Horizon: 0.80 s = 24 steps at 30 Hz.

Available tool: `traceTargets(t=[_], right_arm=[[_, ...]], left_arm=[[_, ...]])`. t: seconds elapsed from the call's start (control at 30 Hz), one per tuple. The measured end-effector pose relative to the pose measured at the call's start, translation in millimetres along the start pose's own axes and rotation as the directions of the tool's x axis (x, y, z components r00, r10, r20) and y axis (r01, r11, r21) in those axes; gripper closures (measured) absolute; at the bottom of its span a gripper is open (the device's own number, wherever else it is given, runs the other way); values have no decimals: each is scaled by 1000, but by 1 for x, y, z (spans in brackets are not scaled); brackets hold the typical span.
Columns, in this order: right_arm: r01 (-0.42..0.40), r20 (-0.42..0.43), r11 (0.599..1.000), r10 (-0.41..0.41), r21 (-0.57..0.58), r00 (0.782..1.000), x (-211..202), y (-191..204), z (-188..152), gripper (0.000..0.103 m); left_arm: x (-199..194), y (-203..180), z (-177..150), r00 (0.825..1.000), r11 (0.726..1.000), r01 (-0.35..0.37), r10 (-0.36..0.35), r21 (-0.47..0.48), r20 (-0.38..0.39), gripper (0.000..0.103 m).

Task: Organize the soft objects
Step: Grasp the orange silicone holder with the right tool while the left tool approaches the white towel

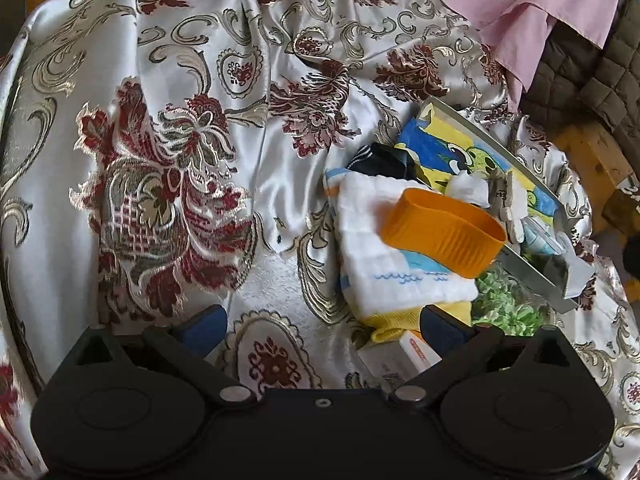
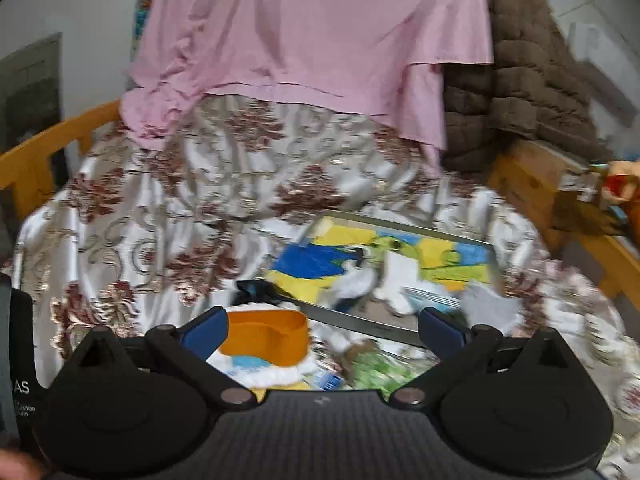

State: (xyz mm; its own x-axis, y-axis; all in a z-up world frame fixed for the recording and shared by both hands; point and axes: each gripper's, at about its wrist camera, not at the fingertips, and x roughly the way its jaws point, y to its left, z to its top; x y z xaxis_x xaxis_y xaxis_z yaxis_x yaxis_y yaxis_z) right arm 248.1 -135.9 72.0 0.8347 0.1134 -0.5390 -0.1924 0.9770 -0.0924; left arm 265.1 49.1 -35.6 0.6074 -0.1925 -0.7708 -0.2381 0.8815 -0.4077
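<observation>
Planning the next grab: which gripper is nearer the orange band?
Right. The right gripper has the orange band just ahead by its left finger; the left gripper sits farther back.

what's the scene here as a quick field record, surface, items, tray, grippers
surface: floral satin bedspread, with a pink sheet draped at the far end
orange band: ribbed orange ring resting on a folded white cloth
tray: shallow grey tray lined with a blue and yellow picture, holding small white pieces
left gripper: open, empty
right gripper: open, empty, view blurred
</observation>
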Motion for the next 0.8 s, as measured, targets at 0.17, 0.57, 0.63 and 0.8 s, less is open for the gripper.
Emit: traceTargets(t=[0.17, 0.57, 0.63, 0.8], right_arm=[[-110, 42, 993, 112, -39, 993, 33, -16, -17, 0], [-282, 45, 959, 282, -13, 958, 90, -49, -36, 3], [-305, 31, 952, 305, 1, 952, 94, -50, -39, 8], [-317, 10, 948, 317, 34, 948, 102, -53, -44, 16]], left_arm=[[9, 7, 7, 998, 998, -56, 57, -19, 25, 1], [28, -14, 4, 994, 990, -72, 61, 118, 87, 3], [28, -18, 1, 993, 985, -68, 51, 161, 108, 7], [31, -19, -2, 996, 986, -16, 1, 164, 92, 12]])
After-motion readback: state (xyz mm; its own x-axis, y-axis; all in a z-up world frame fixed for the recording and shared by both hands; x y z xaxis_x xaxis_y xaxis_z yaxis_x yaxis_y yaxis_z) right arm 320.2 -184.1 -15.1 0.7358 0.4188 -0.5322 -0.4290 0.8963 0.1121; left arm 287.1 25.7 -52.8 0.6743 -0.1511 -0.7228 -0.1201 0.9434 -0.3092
